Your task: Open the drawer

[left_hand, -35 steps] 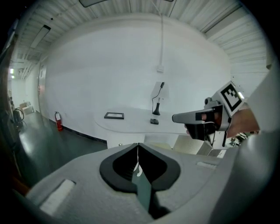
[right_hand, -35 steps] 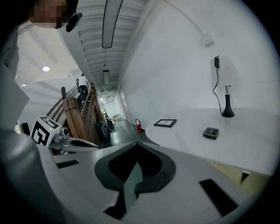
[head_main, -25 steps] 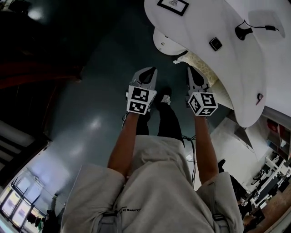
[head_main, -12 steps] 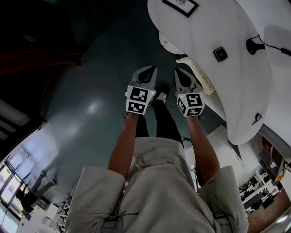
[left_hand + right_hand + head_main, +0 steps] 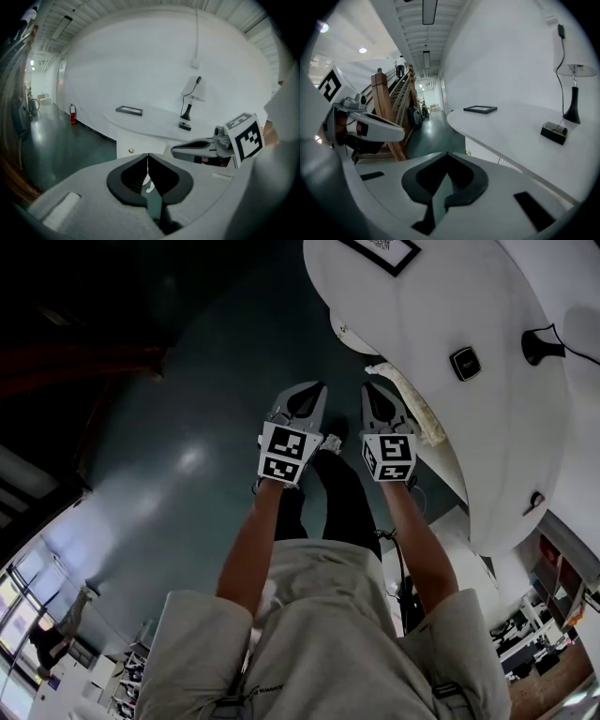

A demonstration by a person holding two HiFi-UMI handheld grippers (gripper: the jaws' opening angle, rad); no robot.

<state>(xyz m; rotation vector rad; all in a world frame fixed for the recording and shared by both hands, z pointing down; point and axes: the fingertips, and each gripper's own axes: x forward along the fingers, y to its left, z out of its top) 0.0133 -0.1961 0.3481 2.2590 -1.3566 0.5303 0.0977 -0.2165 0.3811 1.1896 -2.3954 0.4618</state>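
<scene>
The drawer unit under the white desk (image 5: 441, 306) shows as a white front with a small brass knob (image 5: 131, 151), also seen as the knob (image 5: 468, 152) in the right gripper view. My left gripper (image 5: 314, 388) and right gripper (image 5: 368, 387) hang side by side over the dark floor, left of the desk edge and apart from the unit. The left gripper (image 5: 148, 155) has its jaw tips meeting, nothing between them. The right gripper (image 5: 446, 153) is shut and empty too.
On the desk stand a black picture frame (image 5: 129, 110), a lamp (image 5: 190, 101) with a cable and a small black box (image 5: 184, 125). A cream textured thing (image 5: 412, 399) lies under the desk edge. Wooden stairs (image 5: 386, 112) rise at the left.
Both grippers have sunk lower. The right one has swung left, closer to the left gripper, and the desk has slid further right in the head view.
</scene>
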